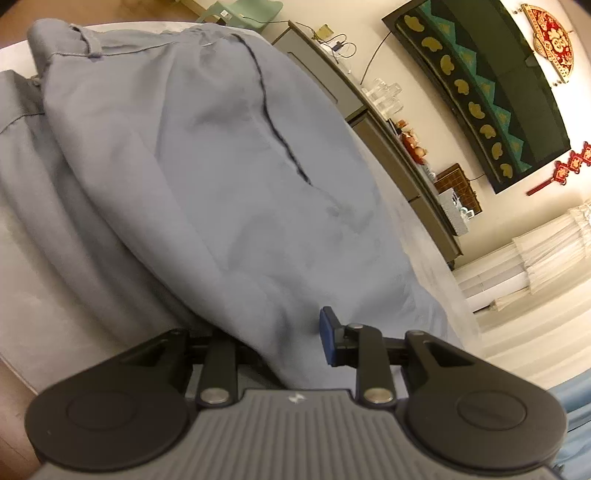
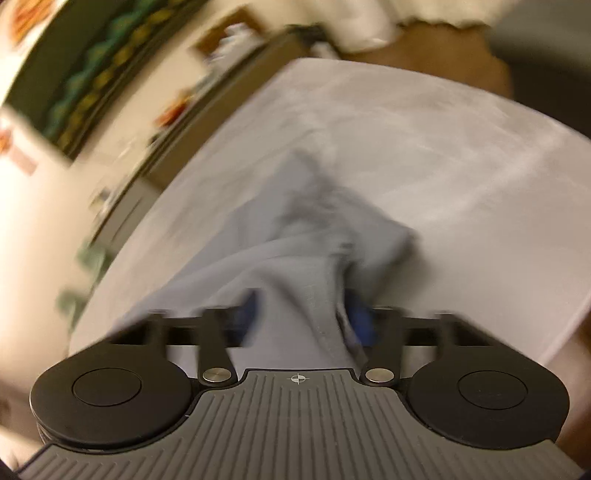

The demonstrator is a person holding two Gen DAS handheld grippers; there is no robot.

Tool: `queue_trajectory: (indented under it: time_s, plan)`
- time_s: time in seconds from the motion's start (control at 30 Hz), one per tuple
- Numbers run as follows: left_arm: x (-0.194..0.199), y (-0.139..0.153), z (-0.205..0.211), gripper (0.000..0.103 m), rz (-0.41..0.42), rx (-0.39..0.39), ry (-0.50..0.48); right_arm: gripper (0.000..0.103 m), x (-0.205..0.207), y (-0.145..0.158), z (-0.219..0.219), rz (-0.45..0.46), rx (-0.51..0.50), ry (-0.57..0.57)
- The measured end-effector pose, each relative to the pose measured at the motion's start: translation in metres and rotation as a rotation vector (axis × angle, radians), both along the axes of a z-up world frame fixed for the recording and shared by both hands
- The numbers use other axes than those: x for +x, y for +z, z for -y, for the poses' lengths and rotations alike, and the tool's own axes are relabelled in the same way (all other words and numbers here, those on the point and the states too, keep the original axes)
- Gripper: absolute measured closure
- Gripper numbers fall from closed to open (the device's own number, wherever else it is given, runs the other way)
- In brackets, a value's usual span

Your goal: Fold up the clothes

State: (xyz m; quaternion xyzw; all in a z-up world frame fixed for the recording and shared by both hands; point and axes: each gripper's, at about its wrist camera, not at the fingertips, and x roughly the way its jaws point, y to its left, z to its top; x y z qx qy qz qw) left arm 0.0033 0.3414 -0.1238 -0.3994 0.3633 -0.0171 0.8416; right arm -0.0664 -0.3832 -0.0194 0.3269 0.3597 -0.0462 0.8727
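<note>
Grey-blue trousers [image 1: 192, 155] fill the left wrist view, spread over a pale table [image 1: 26, 266], with a belt loop at the top and a dark pocket seam down the middle. My left gripper [image 1: 291, 343] is shut on a fold of them. The cloth covers its left finger, and only the right blue pad [image 1: 328, 334] shows. The right wrist view is motion-blurred. There the trousers [image 2: 295, 236] rise in a bunched ridge from the table [image 2: 461, 158] into my right gripper [image 2: 304, 321], which is shut on them, with a blue pad on each side.
A long low sideboard [image 1: 373, 122] with glasses and small items runs along the wall beyond the table. Above it hangs a dark screen [image 1: 509, 85] with red ornaments beside it. Pale curtains [image 1: 546, 254] hang to the right. A green chair [image 1: 251, 11] stands at the far end.
</note>
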Motion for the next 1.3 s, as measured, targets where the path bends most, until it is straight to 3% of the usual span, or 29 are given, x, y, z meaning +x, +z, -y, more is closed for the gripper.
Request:
queue_trajectory:
  time_s: [0.07,0.17,0.2,0.3,0.37,0.4,0.47,0.6,0.67,0.8,1.0,1.13,1.3]
  plan:
    - [-0.003,-0.002,-0.005,0.077,-0.006,0.0,0.013,0.097,0.005,0.008,-0.013,0.022,-0.074,0.047]
    - [-0.004,-0.006,-0.01,0.077,-0.024,-0.006,0.025,0.1,0.029,0.033,-0.026,0.06,-0.177,0.101]
    - [-0.005,-0.007,-0.011,0.078,-0.026,-0.007,0.027,0.1,0.033,0.054,-0.033,0.12,-0.214,0.129]
    - [-0.009,-0.006,-0.013,0.079,-0.027,-0.002,0.031,0.101,0.011,0.147,-0.057,0.464,-0.277,0.243]
    - [-0.011,-0.006,-0.014,0.079,-0.029,0.001,0.033,0.101,-0.01,0.182,-0.062,0.622,-0.322,0.292]
    - [-0.011,-0.005,-0.014,0.079,-0.031,0.004,0.034,0.101,-0.009,0.178,-0.055,0.599,-0.314,0.281]
    - [-0.012,-0.004,-0.012,0.079,-0.035,0.016,0.033,0.101,0.005,0.153,-0.03,0.467,-0.27,0.232]
    - [-0.011,-0.001,-0.01,0.079,-0.04,0.046,0.026,0.101,0.037,0.045,0.009,0.057,-0.207,0.159]
    - [-0.011,0.001,-0.008,0.079,-0.043,0.062,0.023,0.101,0.037,0.011,0.019,-0.036,-0.208,0.121]
    - [-0.012,0.005,-0.003,0.08,-0.057,0.098,0.019,0.101,0.034,-0.005,0.029,-0.015,-0.173,0.105]
    - [-0.014,0.011,0.005,0.08,-0.084,0.154,0.013,0.101,0.046,0.022,0.019,0.104,-0.254,0.152]
    - [-0.016,0.015,0.011,0.08,-0.102,0.191,0.009,0.101,0.078,-0.002,0.008,-0.076,-0.405,0.164]
    - [-0.03,0.021,0.001,0.077,-0.112,0.184,0.076,0.099,0.09,-0.014,-0.006,-0.114,-0.524,0.192]
